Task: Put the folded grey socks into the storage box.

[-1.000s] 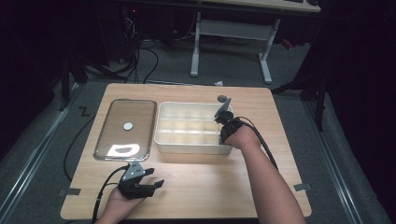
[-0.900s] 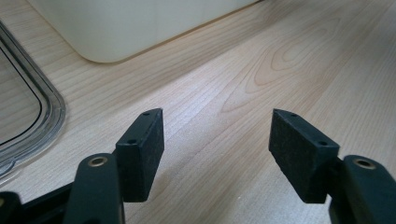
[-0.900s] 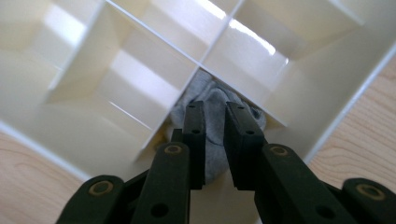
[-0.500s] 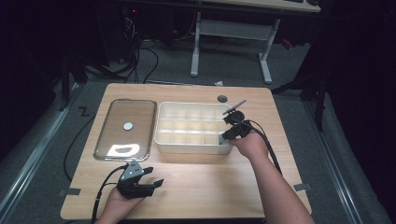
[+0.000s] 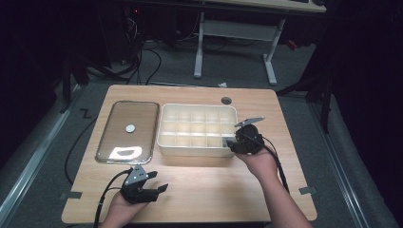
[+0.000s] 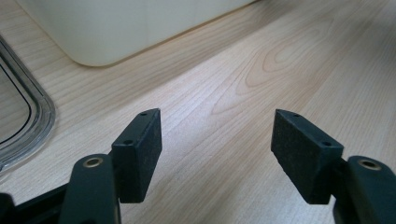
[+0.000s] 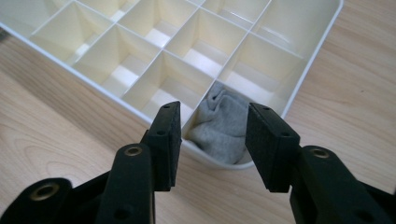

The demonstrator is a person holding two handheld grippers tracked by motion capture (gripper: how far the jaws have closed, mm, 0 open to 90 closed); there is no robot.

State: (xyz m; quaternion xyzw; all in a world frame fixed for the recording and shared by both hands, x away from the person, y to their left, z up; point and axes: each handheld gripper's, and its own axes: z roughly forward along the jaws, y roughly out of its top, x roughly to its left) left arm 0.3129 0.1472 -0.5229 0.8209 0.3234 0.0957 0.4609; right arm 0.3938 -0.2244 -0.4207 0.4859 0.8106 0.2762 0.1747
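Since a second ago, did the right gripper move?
Yes. In the high view the right gripper has pulled back from over the white divided box toward the person, to its near right corner. Its jaws have just been opening, leaving the grey cloth in that corner compartment.

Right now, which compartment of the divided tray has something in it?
The corner compartment of the white divided tray nearest the right gripper; it holds a grey cloth, the others are empty.

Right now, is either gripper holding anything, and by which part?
Nothing is held. The right gripper has just been opening; the grey cloth lies loose in the corner cell of the tray. The left gripper is open over bare table.
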